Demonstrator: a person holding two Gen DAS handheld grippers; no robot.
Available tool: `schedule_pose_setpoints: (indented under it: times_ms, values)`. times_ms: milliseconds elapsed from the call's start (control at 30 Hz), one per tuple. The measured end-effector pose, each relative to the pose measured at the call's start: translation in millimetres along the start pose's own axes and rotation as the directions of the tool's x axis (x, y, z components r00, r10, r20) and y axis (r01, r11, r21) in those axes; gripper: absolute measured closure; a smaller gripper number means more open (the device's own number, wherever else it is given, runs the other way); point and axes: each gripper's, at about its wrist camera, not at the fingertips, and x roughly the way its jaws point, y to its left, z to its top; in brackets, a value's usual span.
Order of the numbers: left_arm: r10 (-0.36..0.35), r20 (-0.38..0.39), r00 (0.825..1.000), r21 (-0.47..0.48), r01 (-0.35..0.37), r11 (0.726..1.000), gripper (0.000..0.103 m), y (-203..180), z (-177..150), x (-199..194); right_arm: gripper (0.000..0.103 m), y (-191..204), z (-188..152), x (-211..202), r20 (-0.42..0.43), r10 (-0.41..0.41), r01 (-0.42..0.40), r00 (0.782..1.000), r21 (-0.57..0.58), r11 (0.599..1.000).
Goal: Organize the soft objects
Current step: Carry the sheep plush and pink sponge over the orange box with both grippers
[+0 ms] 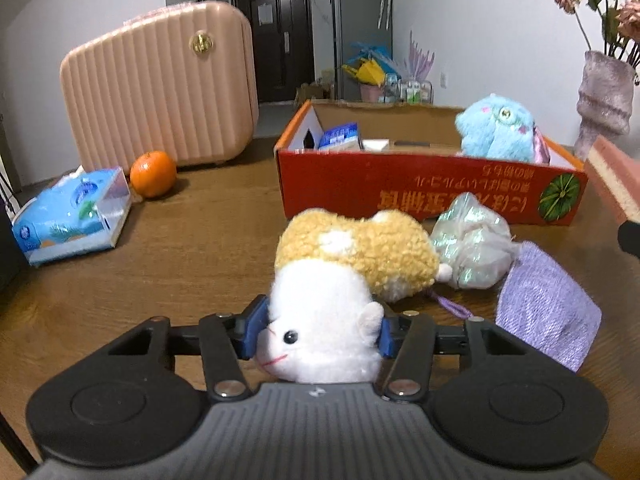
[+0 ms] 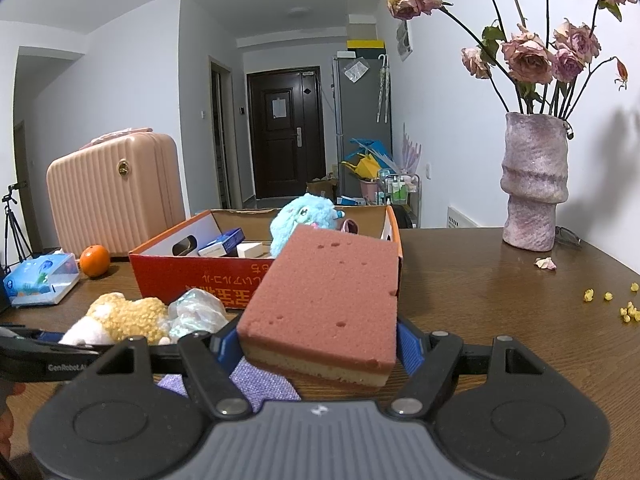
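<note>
Across the wooden desk (image 2: pixel 480 280), we pinch a white-and-tan plush toy (image 1: pixel 320 320) in our left gripper (image 1: pixel 318 330) and a pink sponge (image 2: pixel 324 300) in our right gripper (image 2: pixel 318 344), both before the red cardboard box (image 1: pixel 400 188).

Tan-and-white plush (image 1: pixel 352 264), pink-over-cream sponge (image 2: pixel 324 300), lilac cloth (image 1: pixel 548 312), pale-blue fuzzy toy (image 1: pixel 496 128) — red-orange box (image 1: pixel 400 188).

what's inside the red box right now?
In the red box: a blue plush at the right end, a blue carton and a white carton. The sponge and the near wall hide the rest of the floor.
</note>
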Motion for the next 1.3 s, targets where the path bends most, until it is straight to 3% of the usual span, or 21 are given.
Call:
schedule_pose_setpoints:
  times_ms: [467,667,733,833,900,967,1033,1300]
  values:
    - [-0.005,0.133,0.991,-0.023,0.008,1.0,0.052,3,11,-31,0.029,0,-1,-2,0.008,0.004,-0.004,1.0,-0.015,1.0]
    - [-0.023,0.037,0.999,-0.003,0.023,1.0,0.046,-2,7,-15,0.029,0,-1,-2,0.006,0.004,-0.004,1.0,-0.016,1.0]
    - [-0.009,0.022,1.0,-0.001,0.009,1.0,0.032,-1,7,-11,0.029,0,-1,-2,0.005,0.005,-0.005,1.0,-0.015,1.0]
    - [-0.007,-0.005,1.0,-0.003,0.007,1.0,0.03,0,6,-5,0.029,0,-2,-2,0.004,0.005,-0.005,1.0,-0.016,1.0]
    - [-0.002,-0.038,0.999,0.003,0.002,1.0,0.033,0,5,2,0.029,0,-2,-1,0.001,0.005,-0.005,1.0,-0.016,1.0]
    - [-0.019,-0.067,0.998,0.004,0.019,1.0,0.048,0,4,9,0.029,0,-1,0,-0.001,0.004,-0.004,1.0,-0.016,1.0]
    - [-0.017,-0.068,0.998,0.007,0.017,1.0,0.052,0,3,10,0.029,0,-1,0,0.0,0.003,-0.003,1.0,-0.017,1.0]
    - [-0.022,0.016,1.0,-0.006,0.022,1.0,0.054,1,7,-9,0.029,1,-1,0,0.007,0.004,-0.004,1.0,-0.023,1.0]
